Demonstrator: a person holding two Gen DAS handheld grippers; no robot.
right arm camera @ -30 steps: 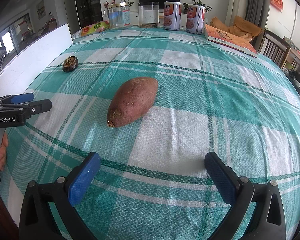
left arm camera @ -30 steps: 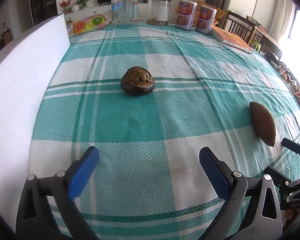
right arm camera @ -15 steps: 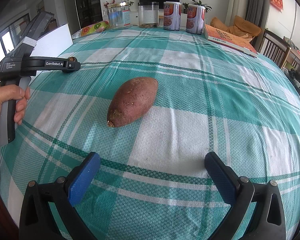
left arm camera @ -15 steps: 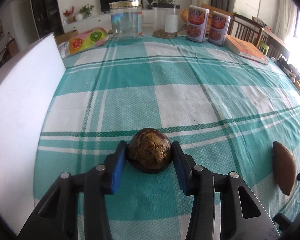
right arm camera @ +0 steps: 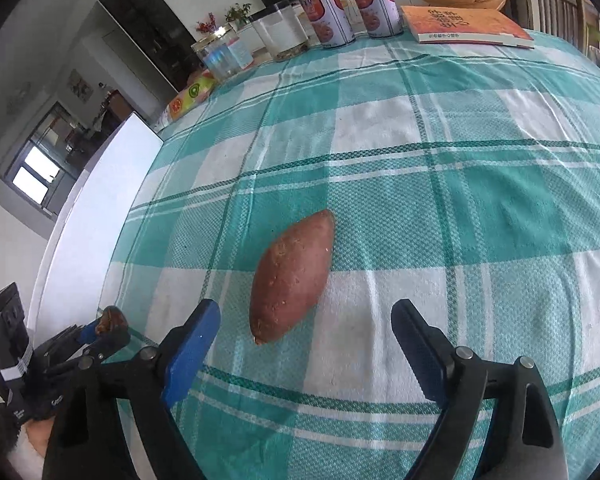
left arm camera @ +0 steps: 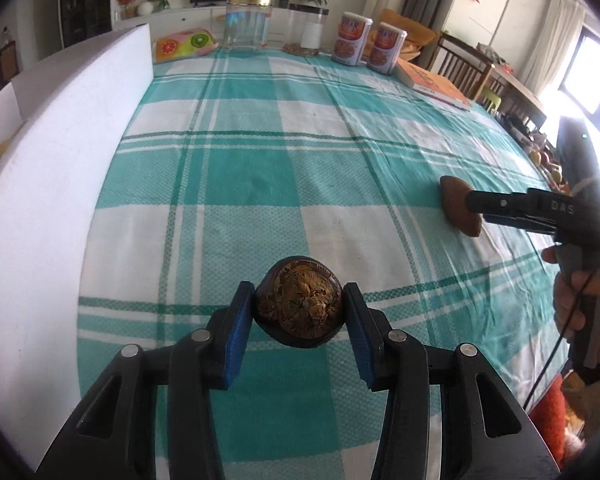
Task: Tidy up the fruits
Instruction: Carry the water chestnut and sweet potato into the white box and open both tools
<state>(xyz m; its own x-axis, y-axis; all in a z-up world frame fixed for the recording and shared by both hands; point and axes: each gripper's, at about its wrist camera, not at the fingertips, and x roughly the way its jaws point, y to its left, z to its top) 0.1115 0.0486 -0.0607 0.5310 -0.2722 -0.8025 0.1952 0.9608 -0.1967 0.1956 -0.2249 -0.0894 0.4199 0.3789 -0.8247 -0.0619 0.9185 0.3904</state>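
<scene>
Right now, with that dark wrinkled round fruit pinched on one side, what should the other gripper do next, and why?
Probably ease the right gripper forward over the reddish-brown sweet potato. Its jaws are closing, but only the potato's near tip lies between the blue pads, untouched. The left gripper already holds the dark wrinkled round fruit.

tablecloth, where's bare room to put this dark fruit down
The tablecloth is bare across its middle, between the white foam board and the sweet potato. The far edge is crowded: jars, two cans, a book. The left gripper grips the dark fruit.
</scene>
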